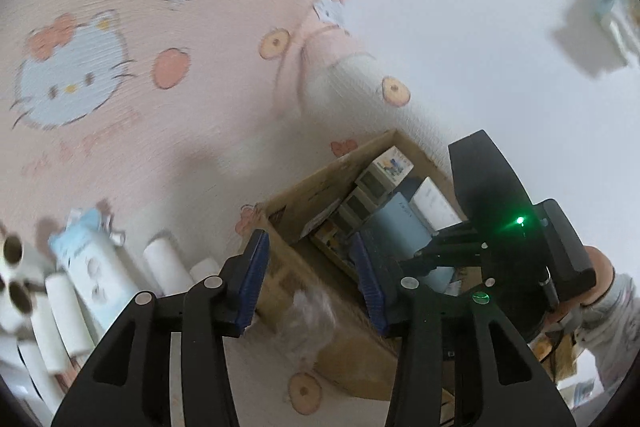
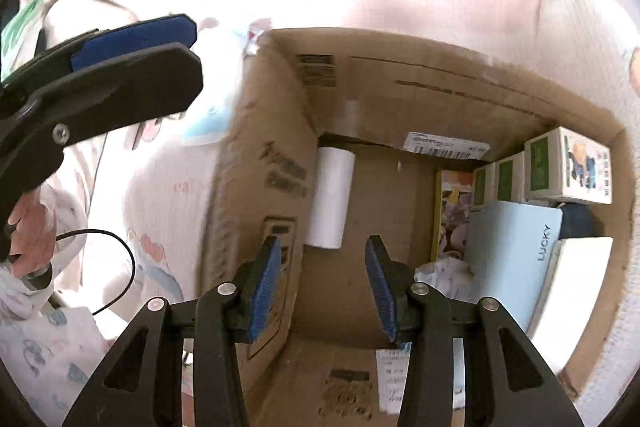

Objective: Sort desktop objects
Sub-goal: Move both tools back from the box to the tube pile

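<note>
An open cardboard box [image 2: 256,163] stands on a pink Hello Kitty cloth [image 1: 120,27]. A white paper roll [image 2: 330,199] lies on the box floor at its left wall. My right gripper [image 2: 322,287] is open and empty, just above the box and over the roll. My left gripper [image 1: 308,283] is open and empty, hovering over the box's [image 1: 304,195] near corner. Several white rolls [image 1: 166,263] and a white-and-blue pack [image 1: 94,267] lie on the cloth to its left. The right gripper's body [image 1: 520,239] shows over the box.
The right side of the box holds small white-and-green cartons [image 2: 568,163], a light blue "LUCKY" case [image 2: 508,251], a white box [image 2: 576,283] and crumpled wrapping [image 2: 444,271]. The left gripper [image 2: 136,39] shows at upper left of the right wrist view. A cable [image 2: 120,267] hangs by the hand.
</note>
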A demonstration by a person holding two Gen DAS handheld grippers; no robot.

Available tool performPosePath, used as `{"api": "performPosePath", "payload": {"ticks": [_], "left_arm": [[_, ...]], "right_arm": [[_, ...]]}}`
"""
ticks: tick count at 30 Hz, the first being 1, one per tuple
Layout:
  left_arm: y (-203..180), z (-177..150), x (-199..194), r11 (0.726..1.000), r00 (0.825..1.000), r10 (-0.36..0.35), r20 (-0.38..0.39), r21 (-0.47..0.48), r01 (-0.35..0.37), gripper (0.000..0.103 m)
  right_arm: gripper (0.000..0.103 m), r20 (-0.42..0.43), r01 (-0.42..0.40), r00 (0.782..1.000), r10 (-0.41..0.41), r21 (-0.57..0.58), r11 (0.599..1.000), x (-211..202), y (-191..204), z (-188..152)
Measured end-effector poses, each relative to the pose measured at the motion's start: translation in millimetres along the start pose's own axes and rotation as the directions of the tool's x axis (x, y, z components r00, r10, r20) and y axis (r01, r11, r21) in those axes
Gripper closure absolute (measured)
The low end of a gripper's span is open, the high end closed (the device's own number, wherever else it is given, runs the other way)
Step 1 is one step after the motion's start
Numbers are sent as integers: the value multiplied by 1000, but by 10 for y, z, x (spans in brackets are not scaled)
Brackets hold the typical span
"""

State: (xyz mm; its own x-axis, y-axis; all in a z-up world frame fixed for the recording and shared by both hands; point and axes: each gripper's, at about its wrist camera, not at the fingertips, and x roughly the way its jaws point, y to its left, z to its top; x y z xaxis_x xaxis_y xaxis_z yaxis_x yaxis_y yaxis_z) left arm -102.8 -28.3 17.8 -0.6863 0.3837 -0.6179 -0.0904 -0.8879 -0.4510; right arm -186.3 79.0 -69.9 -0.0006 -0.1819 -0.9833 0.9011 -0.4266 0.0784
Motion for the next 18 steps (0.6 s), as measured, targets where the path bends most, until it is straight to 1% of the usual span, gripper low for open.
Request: {"api": "performPosePath", "payload": {"ticks": [3,4,5,7,8,9,10,11,13,15,16,18], "left_arm": [[72,-202,-255,998,995,35,88,-47,-31,55],[93,-255,-319,997,993,49,111,-58,-43,55],[120,-310,-393,996,989,66,132,-69,-57,57],[156,-440,-535,992,979,112,172,-72,-101,71],[166,-491,-582,989,974,143,178,-65,-133,73],[168,-529,-607,986,969,164,183,-58,-155,78],[170,-577,-640,982,964,187,191,-52,-180,81],[174,-646,-691,977,957,211,201,-46,-206,83],[204,-774,-780,972,950,234,207,-45,-230,85],[269,-919,-860,972,951,234,204,-63,-226,85],[321,-997,-891,973,954,227,194,-78,-216,85],[446,-1134,-941,971,959,227,169,-121,-208,85]], "right_arm": [[62,22,79,997,-78,-51,996,-123,189,-109],[62,28,95,995,-93,-64,993,-90,174,-211],[62,32,110,994,-108,-77,991,-138,226,-240],[62,51,154,987,-149,-103,983,-193,300,-257],[62,70,182,982,-174,-126,975,-261,378,-277],[62,80,185,981,-175,-141,973,-334,408,-283],[62,90,183,981,-171,-154,971,-291,382,-270],[62,98,181,981,-167,-161,970,-332,429,-273],[62,114,178,981,-158,-190,965,-414,572,-291],[62,125,178,980,-152,-228,957,-501,717,-307],[62,124,173,981,-146,-243,954,-514,766,-322],[62,112,158,985,-131,-286,945,-436,907,-354]]}}
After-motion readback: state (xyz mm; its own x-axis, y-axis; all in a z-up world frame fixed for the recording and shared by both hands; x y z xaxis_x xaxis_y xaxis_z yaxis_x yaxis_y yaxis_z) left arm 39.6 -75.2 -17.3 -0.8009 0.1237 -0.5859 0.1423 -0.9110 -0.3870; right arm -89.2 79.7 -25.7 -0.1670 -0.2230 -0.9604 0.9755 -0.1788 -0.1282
